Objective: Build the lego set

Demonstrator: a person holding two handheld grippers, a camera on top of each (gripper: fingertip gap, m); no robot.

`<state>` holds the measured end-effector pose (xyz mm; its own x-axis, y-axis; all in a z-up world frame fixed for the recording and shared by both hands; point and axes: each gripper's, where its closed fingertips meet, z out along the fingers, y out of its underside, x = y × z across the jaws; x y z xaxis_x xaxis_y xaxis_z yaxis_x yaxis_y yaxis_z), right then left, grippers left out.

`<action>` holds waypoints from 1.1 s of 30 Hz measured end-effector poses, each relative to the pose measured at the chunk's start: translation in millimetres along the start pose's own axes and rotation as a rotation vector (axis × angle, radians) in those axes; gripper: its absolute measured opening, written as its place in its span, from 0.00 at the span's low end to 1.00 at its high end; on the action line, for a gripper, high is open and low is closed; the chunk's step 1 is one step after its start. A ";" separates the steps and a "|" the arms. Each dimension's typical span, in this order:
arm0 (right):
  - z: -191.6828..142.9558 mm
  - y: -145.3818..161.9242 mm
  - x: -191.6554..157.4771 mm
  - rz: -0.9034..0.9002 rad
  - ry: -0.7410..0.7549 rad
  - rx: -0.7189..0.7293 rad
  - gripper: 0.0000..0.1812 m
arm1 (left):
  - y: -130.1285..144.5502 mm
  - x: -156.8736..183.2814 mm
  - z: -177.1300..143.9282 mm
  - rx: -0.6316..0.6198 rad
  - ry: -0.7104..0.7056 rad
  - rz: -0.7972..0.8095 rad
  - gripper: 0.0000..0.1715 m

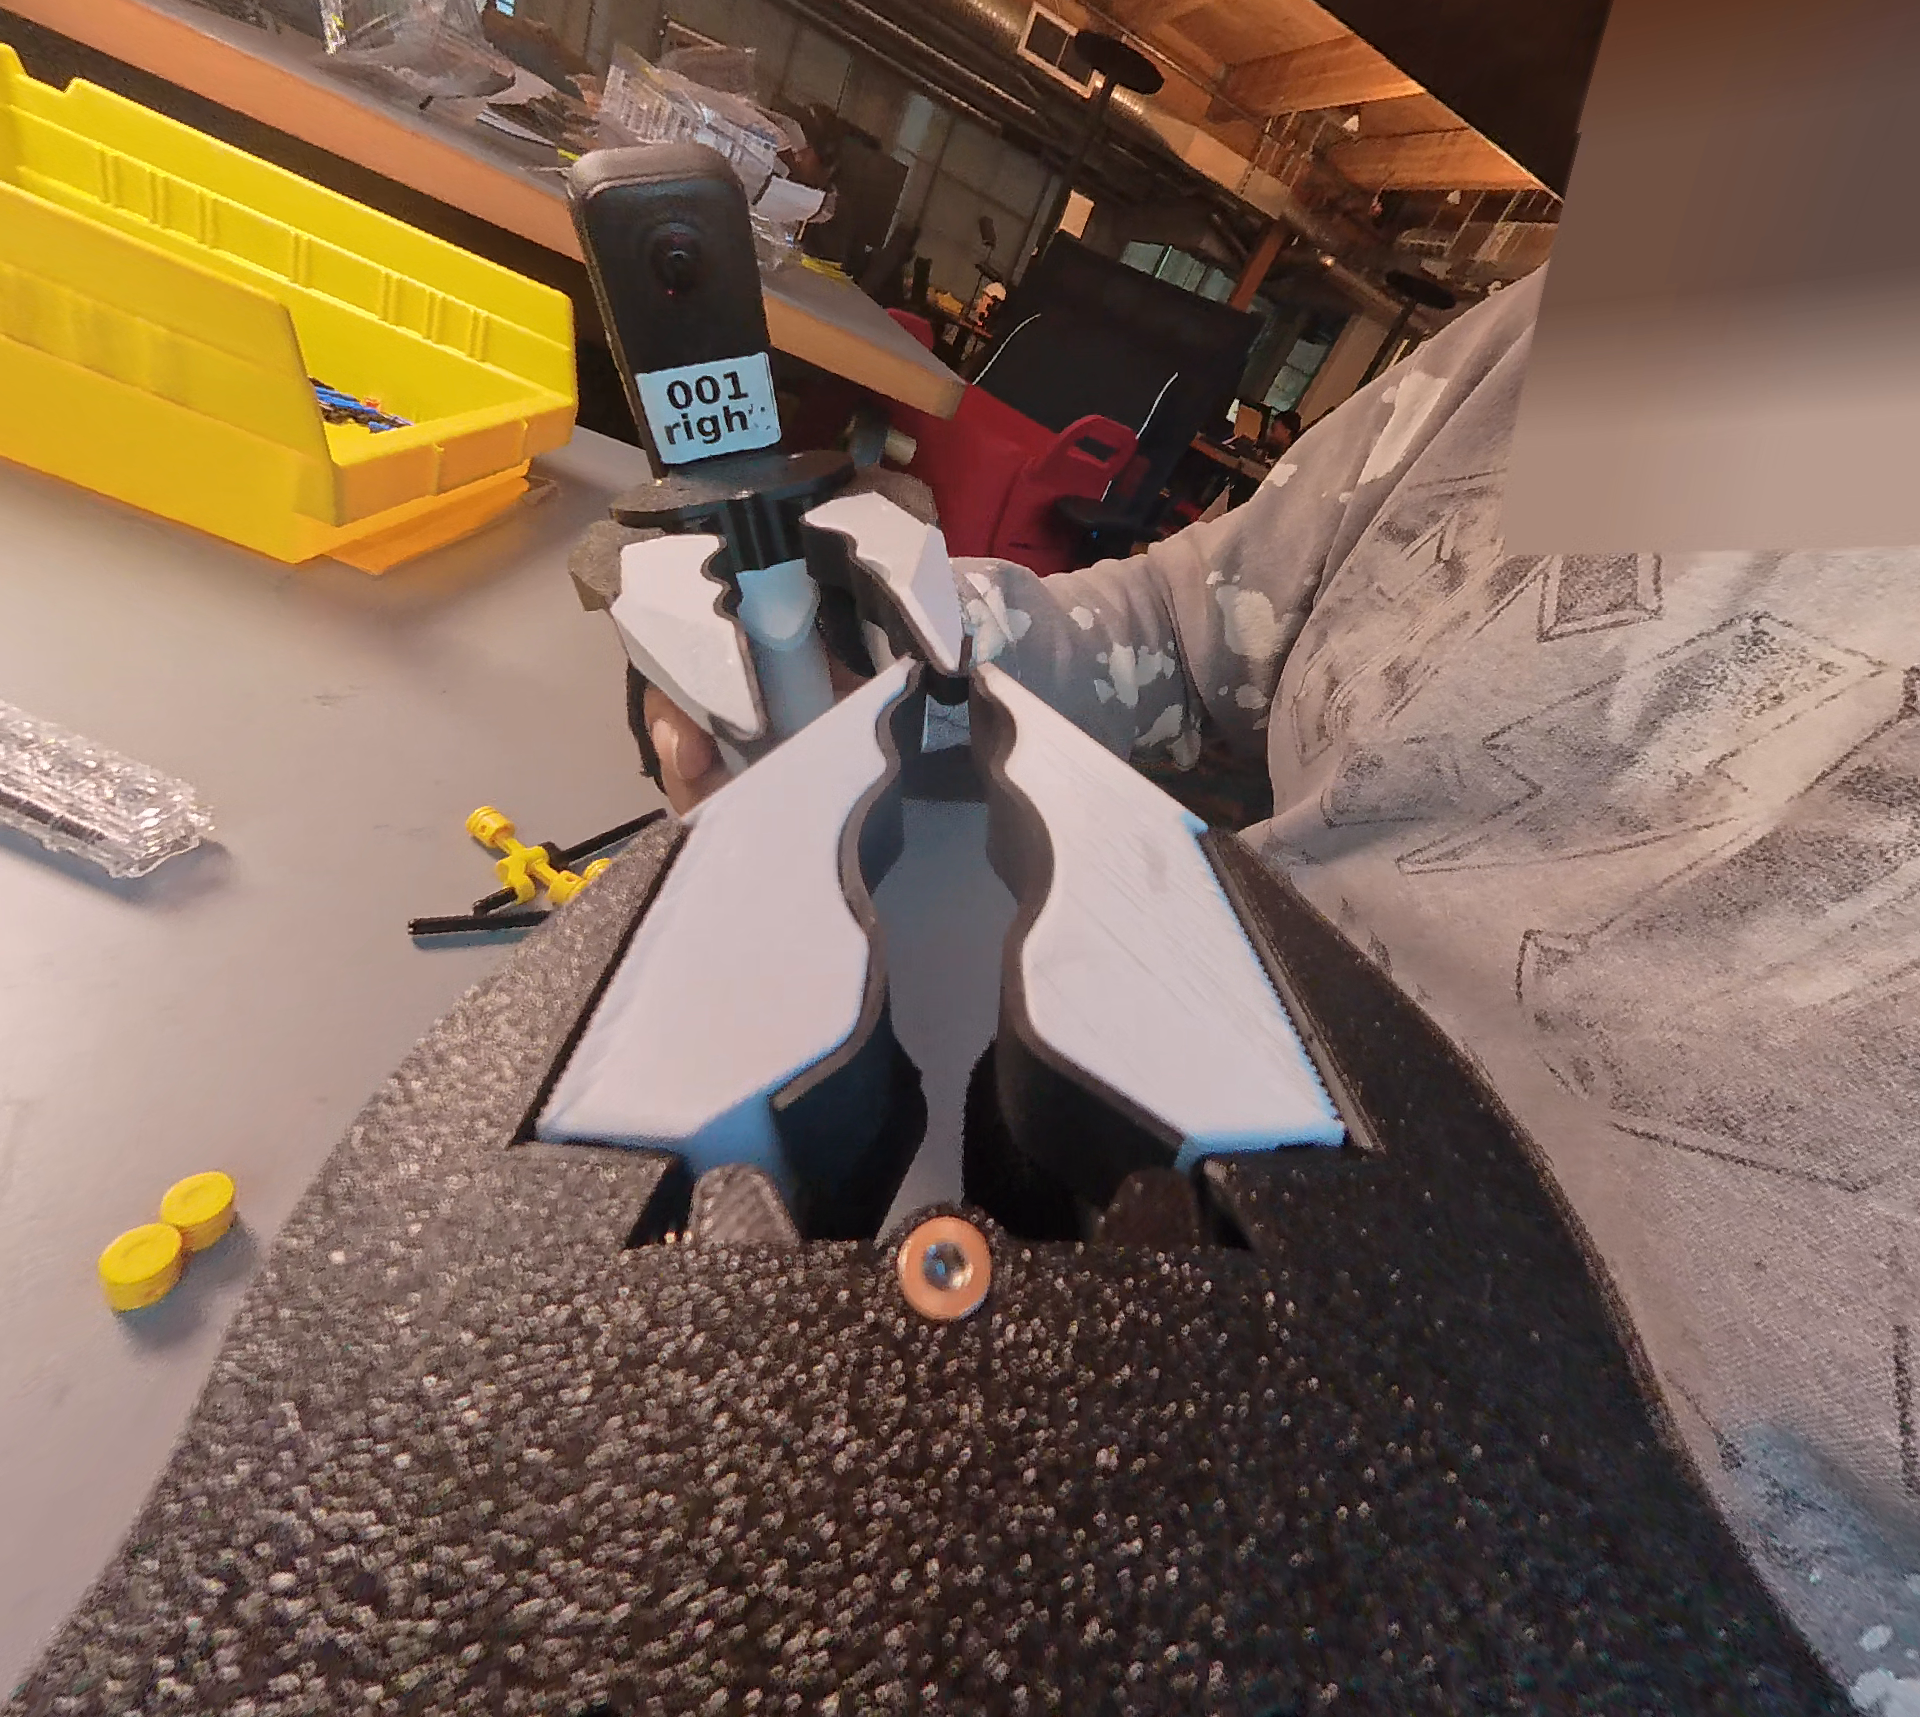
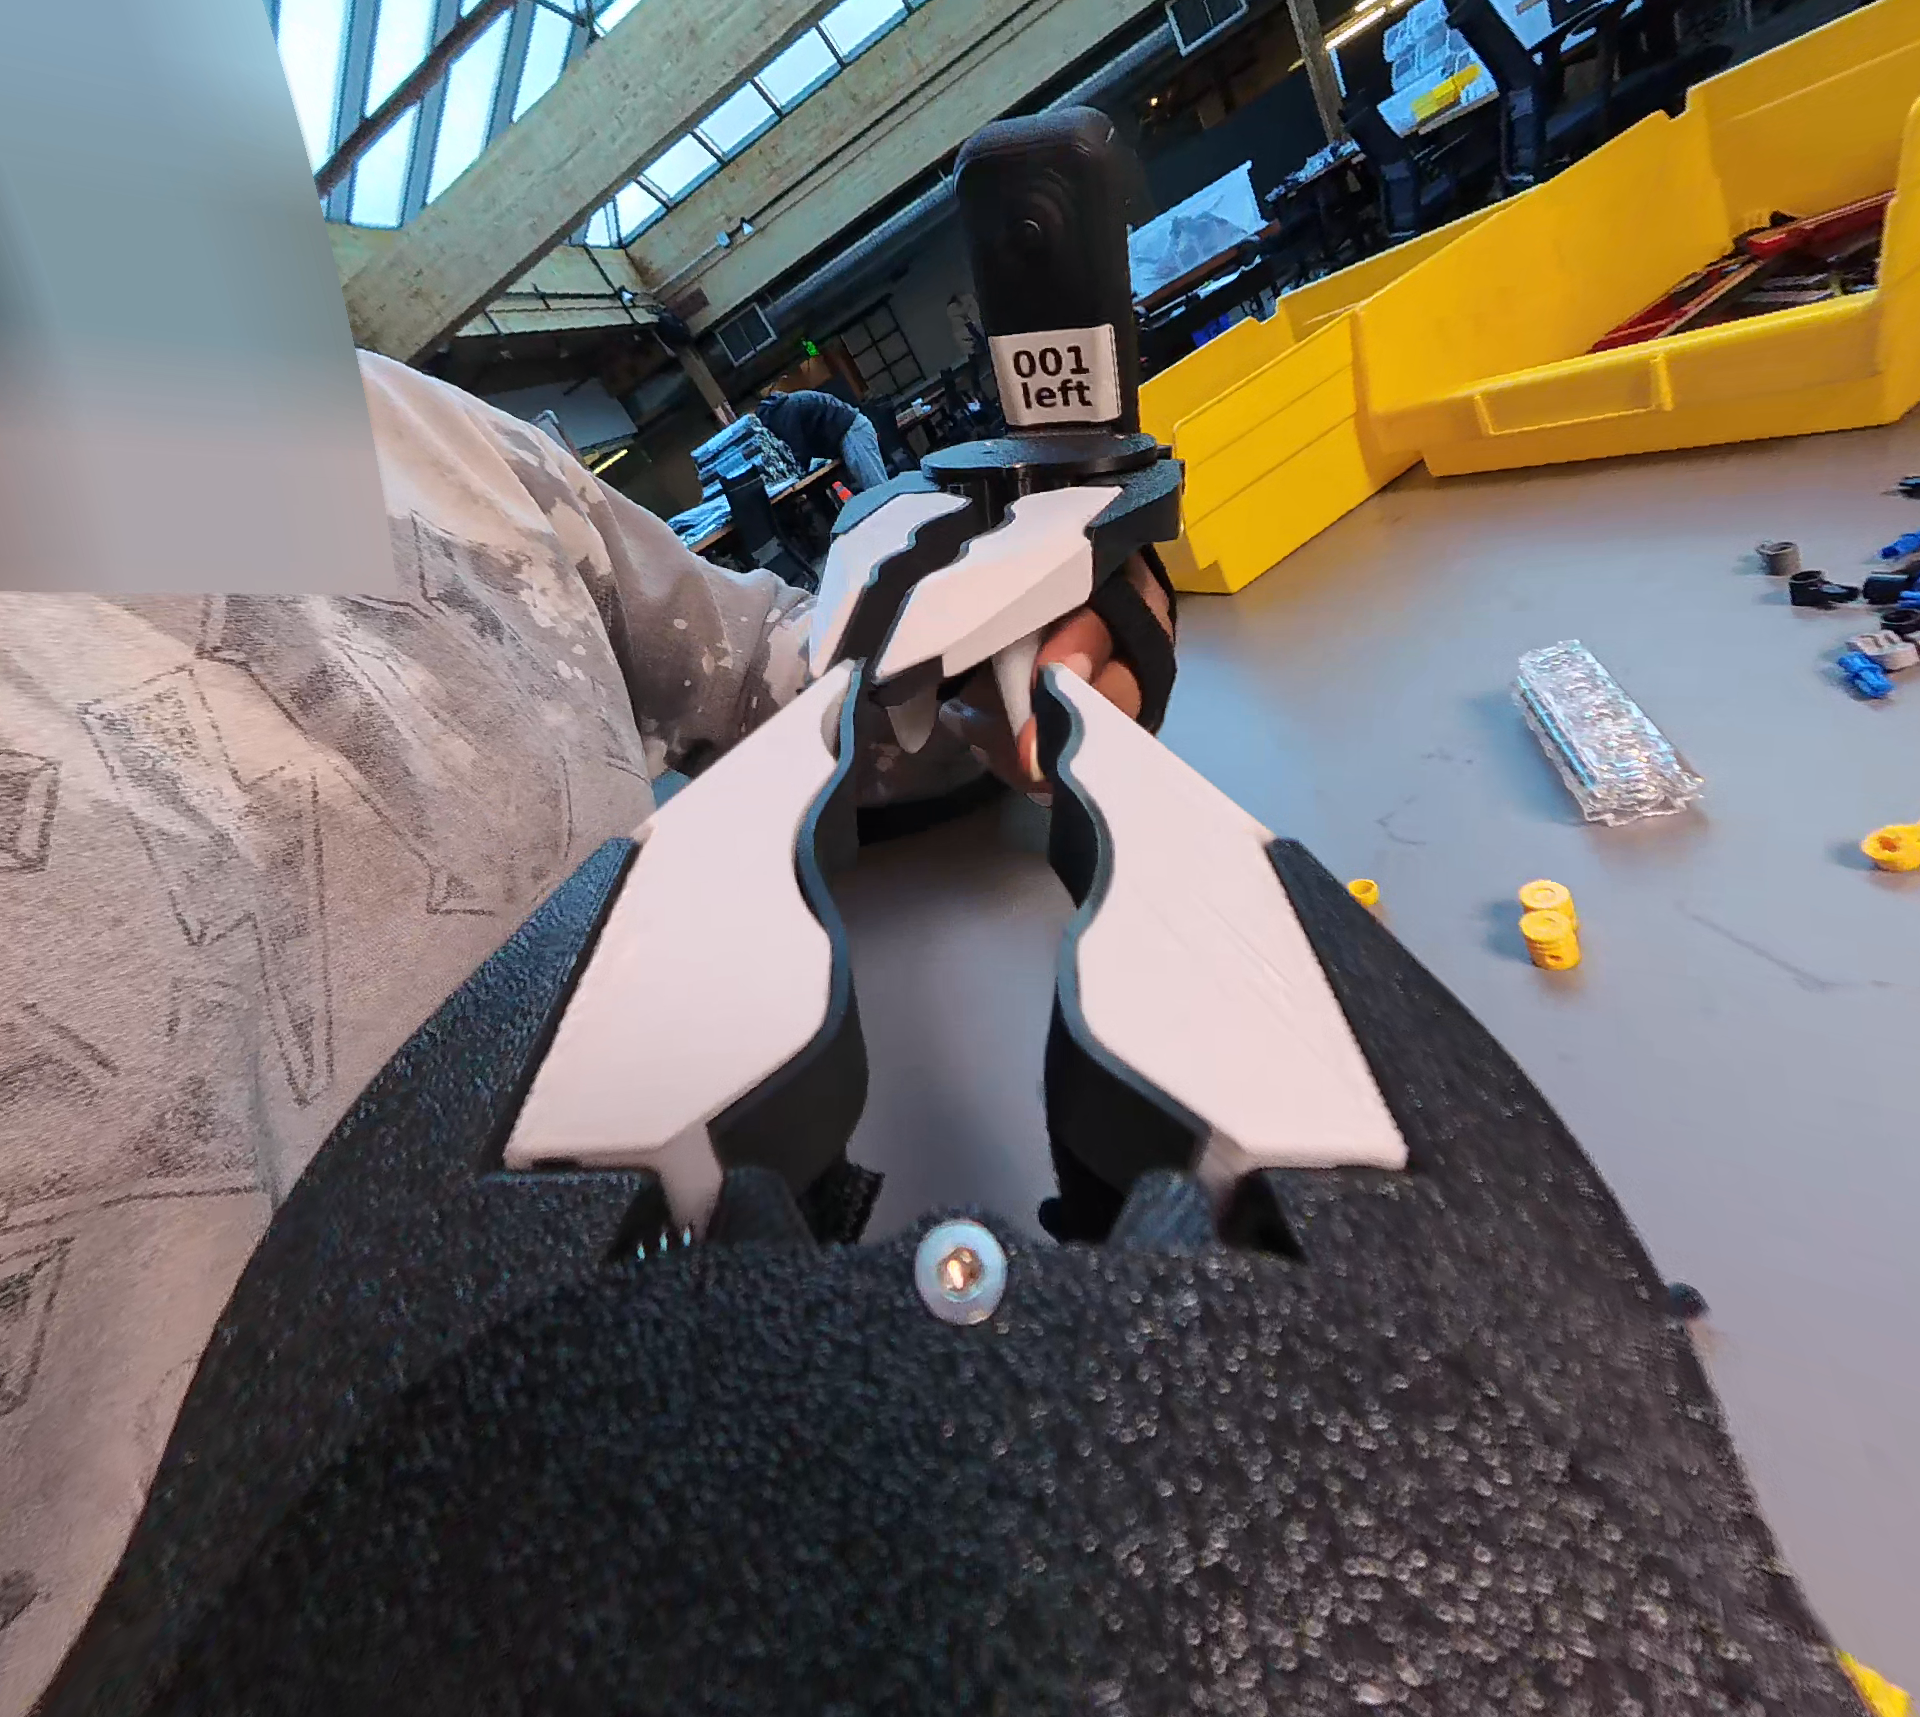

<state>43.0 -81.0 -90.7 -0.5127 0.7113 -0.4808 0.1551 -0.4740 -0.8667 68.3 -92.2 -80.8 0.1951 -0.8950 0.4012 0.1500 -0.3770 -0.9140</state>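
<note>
Pinching left tongs (image 1: 943, 678) hold small grey piece (image 1: 940, 727).

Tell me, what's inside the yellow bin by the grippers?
The yellow bin holds long red and dark pieces, seen from the right wrist view. Its tall walls cover the bottom, so anything lying deeper is hidden.

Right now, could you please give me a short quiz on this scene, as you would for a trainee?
1. True or false: the right tool has its fingers apart, with nothing held between them.
2. What do the tips of the left tool close on? A) a small grey piece B) a red brick C) a blue pin
3. In the left wrist view, how many yellow discs lie side by side on the grey table?
Key: 1 true; 2 A; 3 two.
</note>
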 end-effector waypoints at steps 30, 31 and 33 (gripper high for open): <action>5.5 -1.2 -5.6 -0.006 0.015 0.004 0.15 | -2.1 2.1 3.0 0.029 0.008 0.000 0.06; 6.9 -1.6 -8.0 0.004 0.002 0.013 0.13 | -2.8 3.3 2.5 0.036 0.015 0.000 0.06; 8.4 -0.6 -10.3 0.007 -0.004 0.012 0.12 | -2.1 5.4 2.0 0.030 0.024 0.006 0.06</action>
<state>41.1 -92.4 -84.1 -0.5148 0.7063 -0.4860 0.1480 -0.4852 -0.8618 71.0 -95.8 -76.5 0.1727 -0.9030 0.3935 0.1783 -0.3643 -0.9141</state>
